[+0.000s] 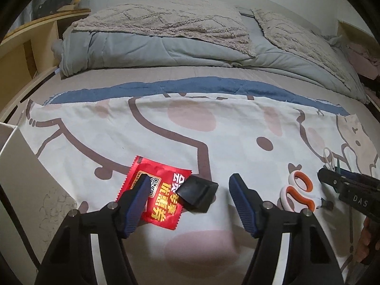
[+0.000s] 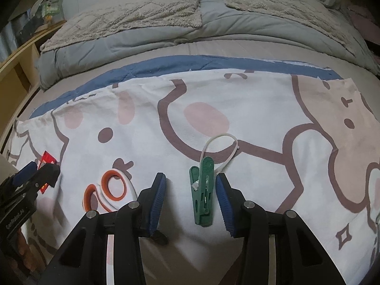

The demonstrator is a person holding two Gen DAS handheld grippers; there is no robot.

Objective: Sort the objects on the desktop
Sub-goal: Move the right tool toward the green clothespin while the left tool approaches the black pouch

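- Left gripper [image 1: 190,185] spread wide and empty, low over the printed cloth [image 1: 237,128], bracketing a black block [image 1: 197,194] that lies partly on a red foil sachet [image 1: 154,194]
- Risk on closing: left finger already over the sachet, so block and sachet likely pinched together, or slick foil sliding and carrying the block askew
- Right gripper [image 2: 191,185] also well open, holding nothing, straddling a green plastic clothes peg [image 2: 203,194] with a white cord loop [image 2: 220,147] at its far end
- Peg sits hard by the right finger, well apart from the left one: uneven squeeze could spin it out; trailing cord could snag or drag
- Orange-and-white scissors [image 1: 298,191] lying between the two grippers, just beside the right gripper's left finger: easily nudged
- Soft, loose cloth over bedding: liable to bunch under fingertips and get pinched
- Textures: glossy crinkled foil with serrated edges; matte, hard, bevelled block; ribbed rigid peg; smooth looped handles; ridged blue finger pads
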